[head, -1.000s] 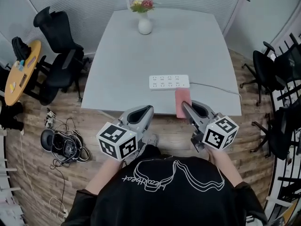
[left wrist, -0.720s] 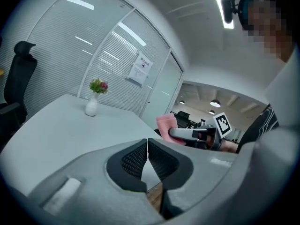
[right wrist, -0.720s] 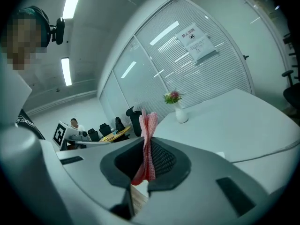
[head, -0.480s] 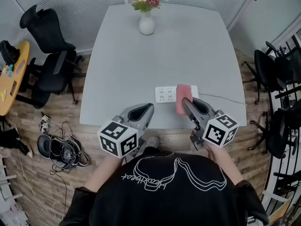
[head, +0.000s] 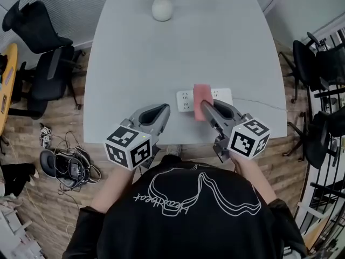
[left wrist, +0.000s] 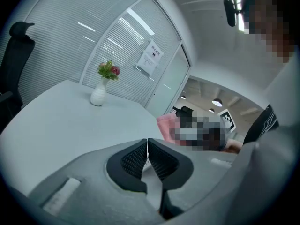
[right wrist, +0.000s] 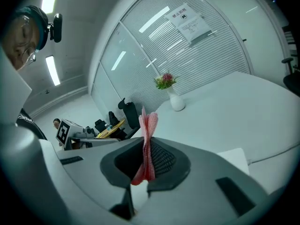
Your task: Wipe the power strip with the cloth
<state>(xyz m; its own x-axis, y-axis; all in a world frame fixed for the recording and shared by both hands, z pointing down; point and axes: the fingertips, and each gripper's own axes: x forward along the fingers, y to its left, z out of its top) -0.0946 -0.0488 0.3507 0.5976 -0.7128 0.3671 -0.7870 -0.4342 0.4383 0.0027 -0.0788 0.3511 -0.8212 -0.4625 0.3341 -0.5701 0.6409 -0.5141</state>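
Note:
A white power strip lies near the front edge of the grey table, its cord running off to the right. My right gripper is shut on a folded pink cloth, which hangs over the middle of the strip; whether it touches is unclear. In the right gripper view the cloth is pinched between the pads, with a corner of the strip at lower right. My left gripper is shut and empty, over the table's front edge left of the strip. The left gripper view shows the jaws pressed together.
A white vase with flowers stands at the table's far side. Black office chairs sit left of the table, more chairs at the right. Cables and headphones lie on the wooden floor at lower left.
The right gripper has carried the pink cloth forward and leftward from the strip's right end to its middle. The head view has shifted closer over the table. The left gripper stays shut.

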